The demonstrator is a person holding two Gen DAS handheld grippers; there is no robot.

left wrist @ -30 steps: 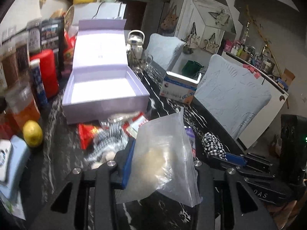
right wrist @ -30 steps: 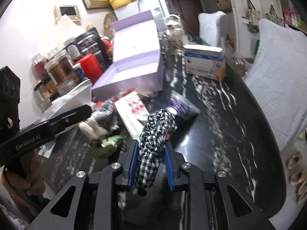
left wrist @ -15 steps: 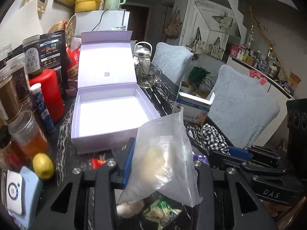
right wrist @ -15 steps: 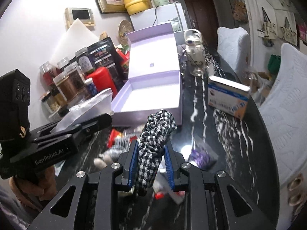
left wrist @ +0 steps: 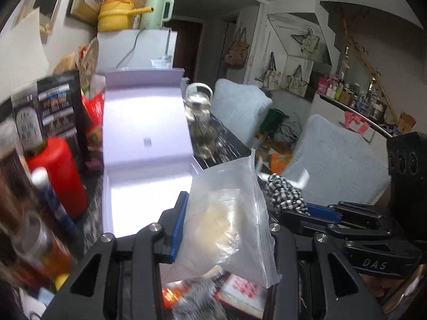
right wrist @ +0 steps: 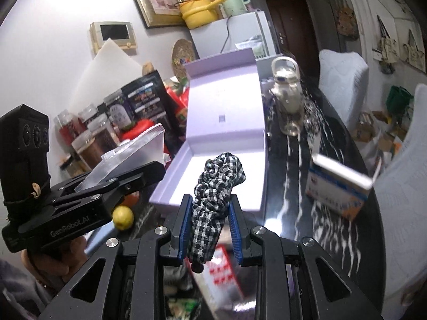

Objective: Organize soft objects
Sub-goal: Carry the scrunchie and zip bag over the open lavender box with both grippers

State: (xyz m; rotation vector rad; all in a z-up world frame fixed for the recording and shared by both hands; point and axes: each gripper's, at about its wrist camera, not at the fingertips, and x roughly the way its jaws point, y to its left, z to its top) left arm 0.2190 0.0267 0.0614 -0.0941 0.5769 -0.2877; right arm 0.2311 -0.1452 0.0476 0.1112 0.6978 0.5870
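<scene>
Box [right wrist: 221,170] nearer; scrunchie [right wrist: 213,200] between tongs [right wrist: 210,229]

The table [right wrist: 333,138] is black and shiny with white streaks, and it fills the middle and right of the right wrist view. An open purple box [right wrist: 218,170] sits on it in the middle of the frame, with its lid standing up behind. Right of the box stands a glass pot [right wrist: 287,93]. A white and blue carton [right wrist: 339,186] sits at the right. A lemon [right wrist: 122,217] lies at the lower left. Jars [right wrist: 93,133] and a red can [left wrist: 58,173] stand along the left. Red packets [right wrist: 224,269] lie at the bottom.
</scene>
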